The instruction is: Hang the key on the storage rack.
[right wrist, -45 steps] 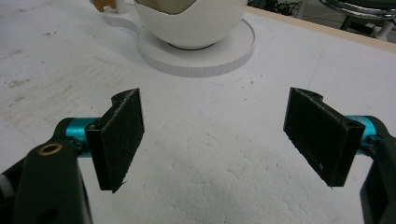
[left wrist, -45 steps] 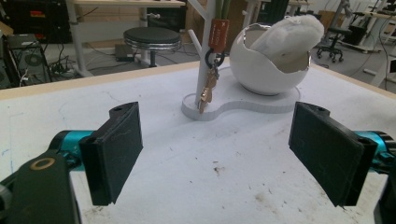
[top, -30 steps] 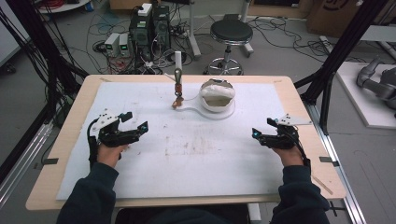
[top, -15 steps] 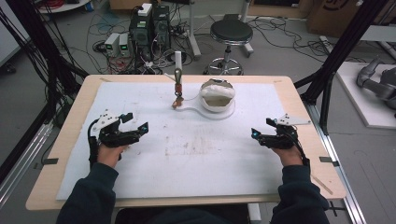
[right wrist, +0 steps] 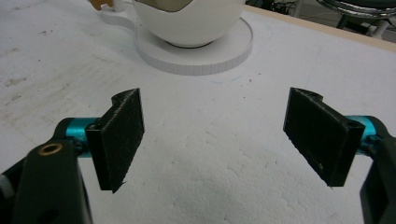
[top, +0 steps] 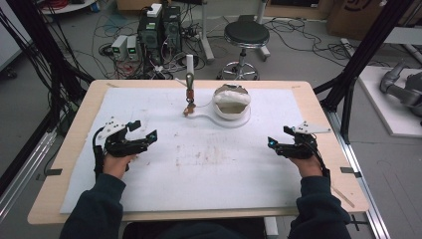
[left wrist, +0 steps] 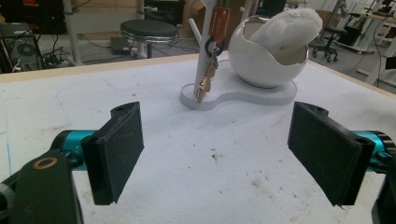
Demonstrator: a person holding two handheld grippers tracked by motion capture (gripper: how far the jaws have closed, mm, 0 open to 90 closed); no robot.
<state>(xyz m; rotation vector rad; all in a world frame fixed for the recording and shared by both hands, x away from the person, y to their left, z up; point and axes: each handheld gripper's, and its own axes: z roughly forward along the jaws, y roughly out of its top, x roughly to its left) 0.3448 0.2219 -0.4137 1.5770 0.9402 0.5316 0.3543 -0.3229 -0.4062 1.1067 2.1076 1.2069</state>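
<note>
A pale wooden counter carries a white foam sheet, pebbled in texture and marked with brownish smudges near its middle. Toward the far edge of the sheet stands a flat white keyhole-shaped base of smooth plastic. On its round end sits a glossy white egg-shaped bowl with a jagged cracked-shell opening, and a soft white fluffy wad fills that opening. On its narrow end rises a slim white post; from a peg on it hang brass-coloured metal keys on a dark ring under a reddish-brown rectangular tag, dangling just above the base.

The left gripper sits over the sheet's left part, well apart from the stand, held in a hand with a dark sleeve. Its fingers are flat black rectangular pads with a fine matte grain, mounted on turquoise metal rods, and they stand wide apart with nothing between them but bare foam.

The right gripper rests over the sheet's right part, pointing inward toward the middle. Its fingers are the same rough black slabs, also spread wide and holding nothing, with the bowl and the disc of the base beyond them.
</note>
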